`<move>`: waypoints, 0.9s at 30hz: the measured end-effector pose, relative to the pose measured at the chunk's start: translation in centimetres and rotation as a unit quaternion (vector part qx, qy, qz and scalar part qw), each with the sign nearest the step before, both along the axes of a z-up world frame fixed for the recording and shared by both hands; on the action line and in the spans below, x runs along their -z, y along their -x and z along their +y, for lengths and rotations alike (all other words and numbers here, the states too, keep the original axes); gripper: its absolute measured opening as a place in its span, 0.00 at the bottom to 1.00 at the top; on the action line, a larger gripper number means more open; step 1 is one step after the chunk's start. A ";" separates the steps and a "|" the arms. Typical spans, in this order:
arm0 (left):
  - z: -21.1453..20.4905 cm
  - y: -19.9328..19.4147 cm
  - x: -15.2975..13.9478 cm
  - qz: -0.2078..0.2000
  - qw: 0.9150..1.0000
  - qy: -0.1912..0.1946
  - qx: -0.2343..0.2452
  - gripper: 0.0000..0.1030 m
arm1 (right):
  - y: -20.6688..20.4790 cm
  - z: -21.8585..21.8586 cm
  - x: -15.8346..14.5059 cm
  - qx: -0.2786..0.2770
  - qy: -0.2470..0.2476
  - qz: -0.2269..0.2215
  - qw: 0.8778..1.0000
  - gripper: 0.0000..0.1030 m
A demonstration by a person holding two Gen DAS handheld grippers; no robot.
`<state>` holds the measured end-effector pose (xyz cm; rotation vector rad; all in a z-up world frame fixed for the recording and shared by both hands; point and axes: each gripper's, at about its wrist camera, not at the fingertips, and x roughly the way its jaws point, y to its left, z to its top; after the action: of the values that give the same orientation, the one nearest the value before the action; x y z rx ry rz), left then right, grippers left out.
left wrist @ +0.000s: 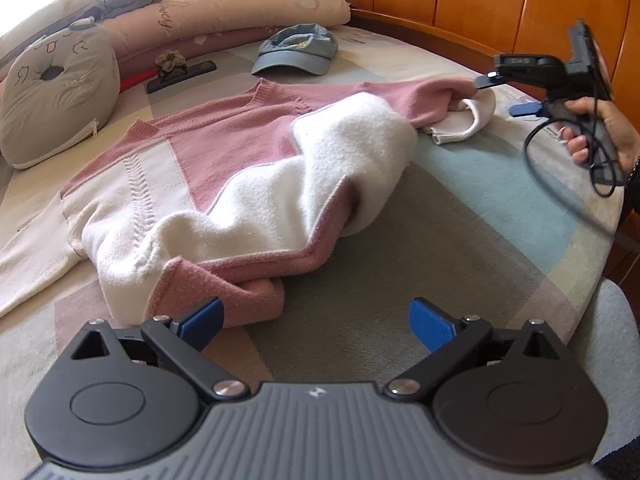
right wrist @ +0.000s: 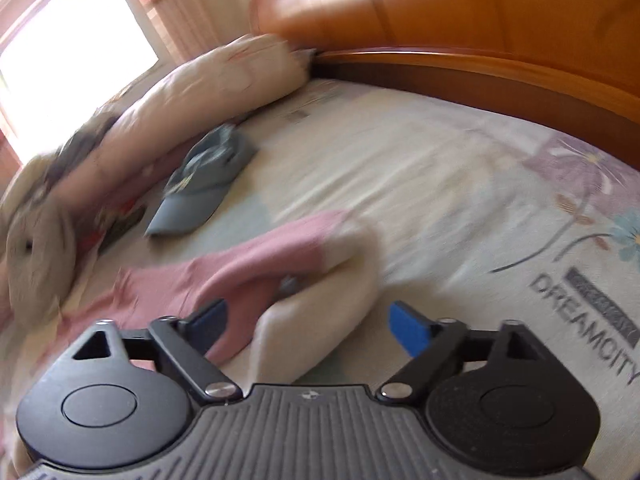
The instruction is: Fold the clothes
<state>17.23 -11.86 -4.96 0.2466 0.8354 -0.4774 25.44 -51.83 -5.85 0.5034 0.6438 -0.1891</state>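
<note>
Both grippers, left (left wrist: 316, 326) and right (right wrist: 306, 326), fingers wide, empty. Risk: bunched sweater (left wrist: 248, 184) hem at 12 o'clock folds crooked.

Daylight is pouring in from a window (right wrist: 76, 36) at the upper left, blowing out to pure white in both views. The left wrist view is staying sharp and evenly lit, with a soft shadow lying under the raised fold of the sweater (left wrist: 248, 184). The right wrist view is smearing with motion blur across the pillows (right wrist: 192, 96) and cap (right wrist: 200, 184). Glare is streaking the wooden headboard (right wrist: 440, 12). Fisheye bending is curving the bed edges toward the frame corners.
</note>
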 end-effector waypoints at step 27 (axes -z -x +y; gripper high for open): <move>-0.1 0.5 -0.5 -0.005 1.000 -0.002 0.002 0.96 | -0.3 -3.0 2.1 0.113 0.287 0.125 0.943 0.96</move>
<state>16.76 -11.93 -4.45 0.2548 0.8264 -0.4779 25.75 -54.87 -7.90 -0.0164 0.7383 -0.6462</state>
